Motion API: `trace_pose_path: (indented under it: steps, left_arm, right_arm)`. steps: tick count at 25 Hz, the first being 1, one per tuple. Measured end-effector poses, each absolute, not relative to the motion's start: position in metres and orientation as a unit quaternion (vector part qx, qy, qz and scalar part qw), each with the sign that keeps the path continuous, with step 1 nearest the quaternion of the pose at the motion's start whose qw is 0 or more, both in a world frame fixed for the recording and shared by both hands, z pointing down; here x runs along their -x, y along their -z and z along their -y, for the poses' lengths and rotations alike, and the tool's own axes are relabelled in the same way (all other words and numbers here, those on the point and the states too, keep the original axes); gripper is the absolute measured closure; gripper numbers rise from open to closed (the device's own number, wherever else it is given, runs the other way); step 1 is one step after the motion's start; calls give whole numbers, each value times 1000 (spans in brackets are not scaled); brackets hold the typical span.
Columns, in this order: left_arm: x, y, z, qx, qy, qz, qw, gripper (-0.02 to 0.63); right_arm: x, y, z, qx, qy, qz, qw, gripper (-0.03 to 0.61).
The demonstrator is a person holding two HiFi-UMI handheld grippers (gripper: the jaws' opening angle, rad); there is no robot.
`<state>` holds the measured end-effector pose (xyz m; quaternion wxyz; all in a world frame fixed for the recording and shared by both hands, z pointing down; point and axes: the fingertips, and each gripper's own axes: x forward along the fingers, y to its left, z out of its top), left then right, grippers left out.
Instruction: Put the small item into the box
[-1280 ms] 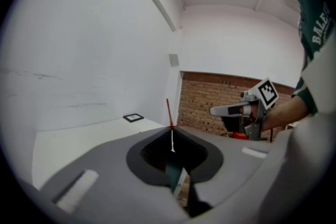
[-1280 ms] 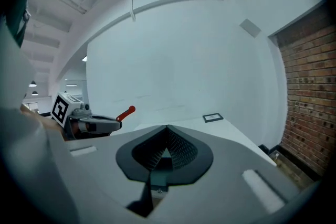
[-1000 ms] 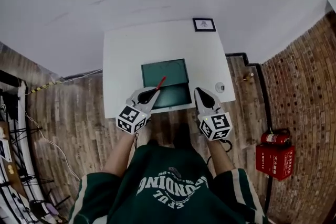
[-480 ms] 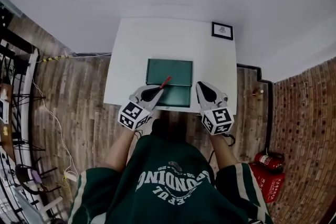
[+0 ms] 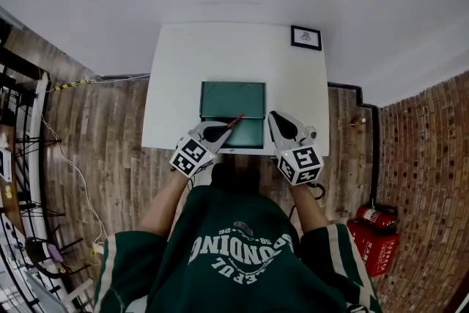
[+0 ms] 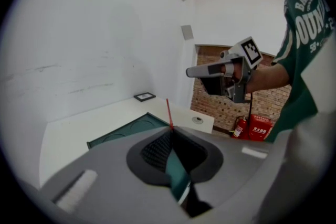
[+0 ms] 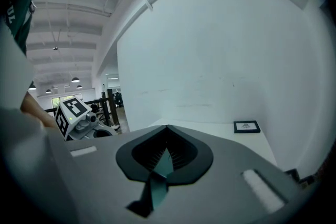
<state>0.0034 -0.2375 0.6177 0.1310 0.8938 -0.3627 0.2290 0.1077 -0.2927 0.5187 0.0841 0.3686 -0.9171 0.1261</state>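
Left claw (image 5: 222,129) gripping; right claw (image 5: 273,117) closed, empty.

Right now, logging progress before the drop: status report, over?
Left gripper shut on red stick, tip over open green box. Right gripper shut, empty, beside the box. Nothing blocking the drop.

The head view looks almost straight down from well above the person, wide enough to hold the whole white tabletop (image 5: 176,77), the green box (image 5: 233,99), the left tool (image 5: 223,127), the right tool (image 5: 273,116) and the wooden floor (image 5: 95,135). The left gripper view sits close behind its own jaws and faces across the tabletop toward the wall and the right tool. With the head view it shares the box, the red stick (image 6: 169,113) pinched in its jaws and the framed picture (image 6: 144,96). The right gripper view, tilted higher toward the wall, shares that picture and the left tool.
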Motion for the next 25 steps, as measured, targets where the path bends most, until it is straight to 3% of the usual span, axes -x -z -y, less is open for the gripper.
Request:
trace_pose_path:
  steps: [25]
  left_arm:
    - [-59, -765, 247, -837, -428, 262, 217, 555]
  right_arm:
    - [-178, -540, 284, -466, -166, 864, 95, 577]
